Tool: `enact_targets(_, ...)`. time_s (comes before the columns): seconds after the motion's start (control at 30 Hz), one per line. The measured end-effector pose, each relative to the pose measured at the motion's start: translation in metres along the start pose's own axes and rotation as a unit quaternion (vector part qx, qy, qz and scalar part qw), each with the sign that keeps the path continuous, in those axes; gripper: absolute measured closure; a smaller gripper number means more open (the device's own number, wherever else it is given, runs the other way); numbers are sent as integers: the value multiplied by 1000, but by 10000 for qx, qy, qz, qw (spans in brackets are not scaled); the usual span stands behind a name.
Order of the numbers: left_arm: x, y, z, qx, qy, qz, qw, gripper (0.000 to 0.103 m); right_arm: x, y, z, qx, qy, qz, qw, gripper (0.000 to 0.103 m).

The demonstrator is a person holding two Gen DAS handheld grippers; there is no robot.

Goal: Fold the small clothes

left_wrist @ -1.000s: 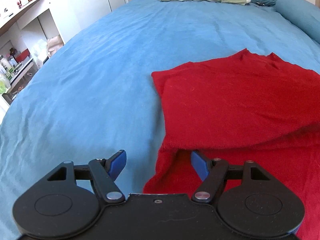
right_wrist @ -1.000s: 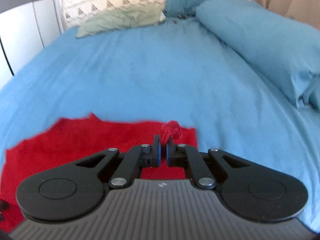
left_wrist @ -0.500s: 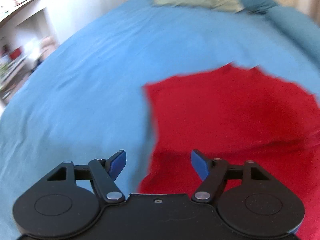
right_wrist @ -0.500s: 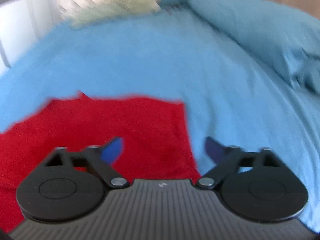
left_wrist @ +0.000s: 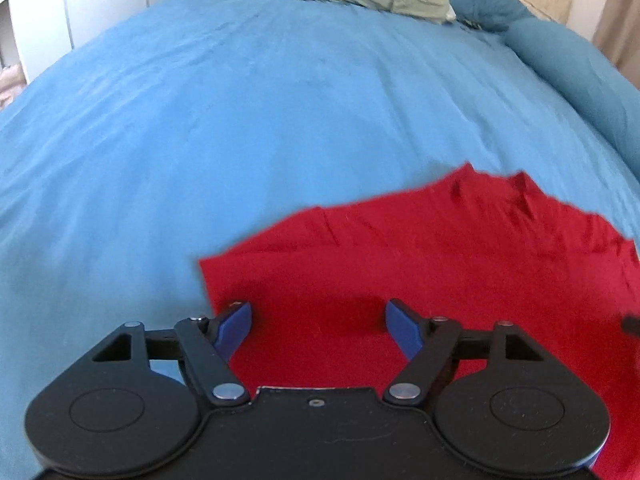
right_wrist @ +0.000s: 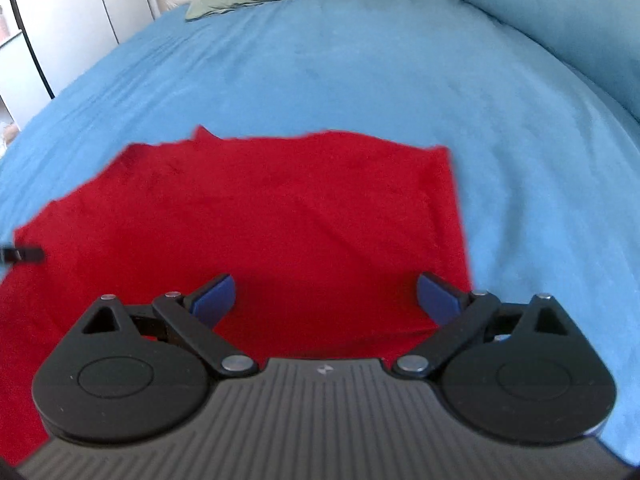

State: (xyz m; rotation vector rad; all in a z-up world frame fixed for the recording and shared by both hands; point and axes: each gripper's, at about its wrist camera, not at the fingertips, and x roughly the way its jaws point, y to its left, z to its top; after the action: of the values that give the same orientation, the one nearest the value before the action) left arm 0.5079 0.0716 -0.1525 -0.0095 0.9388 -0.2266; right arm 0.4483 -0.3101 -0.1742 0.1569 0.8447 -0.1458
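Blue bedspread (left_wrist: 280, 120) under folded red garment (right_wrist: 280, 220) — left tool (left_wrist: 318, 320) and right tool (right_wrist: 325, 294) both spread wide, empty.

Black hand-held gripper (left_wrist: 318, 322), blue fingertips (left_wrist: 234, 322)

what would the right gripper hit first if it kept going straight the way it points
Most likely the folded red cloth garment: the open right gripper points across it, low over it. Beyond lies the blue bedspread. Its height above the cloth is unclear.

home bedroom | blue bedspread (left_wrist: 280, 120) | pillows (right_wrist: 540, 8) | white cupboards (right_wrist: 80, 20)
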Motion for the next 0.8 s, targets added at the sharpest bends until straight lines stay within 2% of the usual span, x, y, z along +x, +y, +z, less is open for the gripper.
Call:
enact_targets(0.03, -4, 2, 1, -47, -83, 132, 9999, 24, 0, -3, -2, -53, 69, -91, 9999, 0)
enact_targets(0.1, -12, 6, -1, -89, -171, 268, 9995, 24, -3, -9, -2, -17, 140, 4, 9999, 0)
enact_targets(0.17, -16, 9, -2, -67, -139, 153, 9998, 17, -14, -7, 5, -117, 120, -81, 9998, 0)
enact_targets(0.23, -14, 9, -4, 84, -92, 115, 9999, 16, -26, -1, 10, -223, -95, 60, 9997, 0)
enact_targets(0.3, -3, 9, 2, 196, -47, 92, 9998, 16, -27, 8, 12, -291, -86, 243, 9992, 0)
enact_targets(0.4, 6, 9, 7, 163, -79, 98, 9998, 15, -17, 21, 9, -450, 9, 414, 9981, 0)
enact_targets(0.47, 6, 10, 5, 119, -57, 119, 9998, 15, -2, 22, 4, -460, 235, 391, 9979, 0)
enact_targets(0.5, 2, 10, 2, 120, -53, 153, 9998, 15, 1, 20, 1, -455, 214, 397, 9979, 0)
enact_targets(0.63, -38, 5, -15, 340, -160, 278, 9989, 15, -9, 19, 10, -547, 122, 332, 9979, 0)
enact_targets(0.7, -70, 4, -29, 426, -252, 369, 9981, 15, -35, 16, 12, -574, -149, 346, 9976, 0)
enact_targets(0.8, -121, 1, -52, 330, -297, 424, 9981, 12, -79, 0, 17, -471, -320, 466, 9973, 0)
